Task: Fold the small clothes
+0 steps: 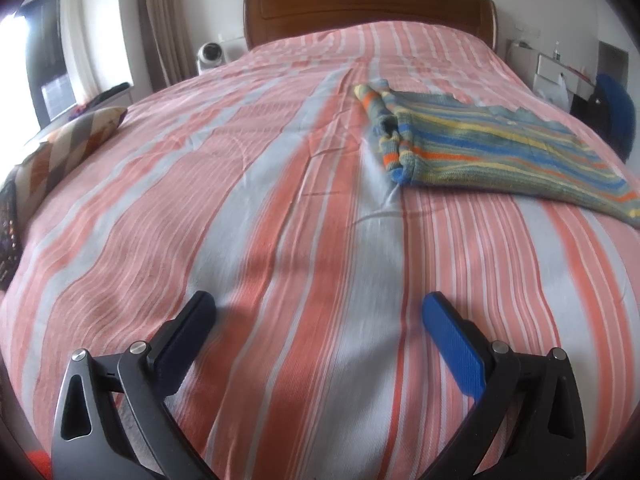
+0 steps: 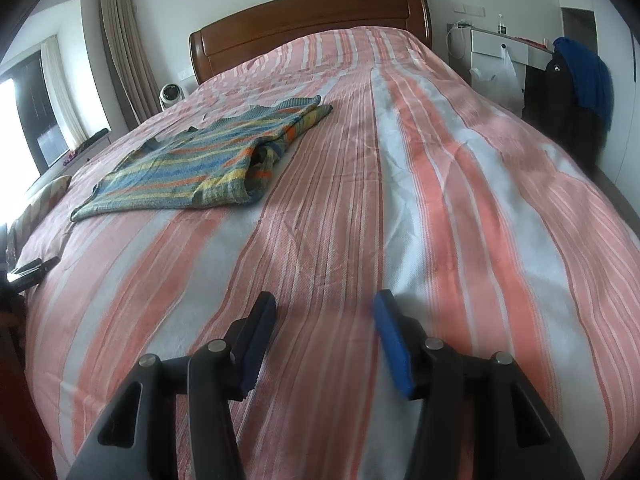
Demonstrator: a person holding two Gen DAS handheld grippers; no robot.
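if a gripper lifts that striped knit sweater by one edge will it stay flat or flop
The striped knit sweater will probably flop and drape: it lies limp, with soft bunched folds along one side. The chunky-looking knit suggests some weight. It would likely drag rather than slide on the bedspread.

Colours and patterns on the bed

Bedspread (image 1: 280,200) striped salmon-pink, white and pale grey; knitted garment (image 1: 500,148) striped blue, yellow, orange and grey-green.

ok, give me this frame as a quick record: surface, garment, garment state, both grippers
surface: bed with striped pink, orange and white cover
garment: striped knit sweater, blue, yellow, orange, green
garment state: lying flat on the cover, one side folded or bunched in, not held
left gripper: open, nothing between the jaws, short of the sweater
right gripper: open, nothing between the jaws, short of the sweater
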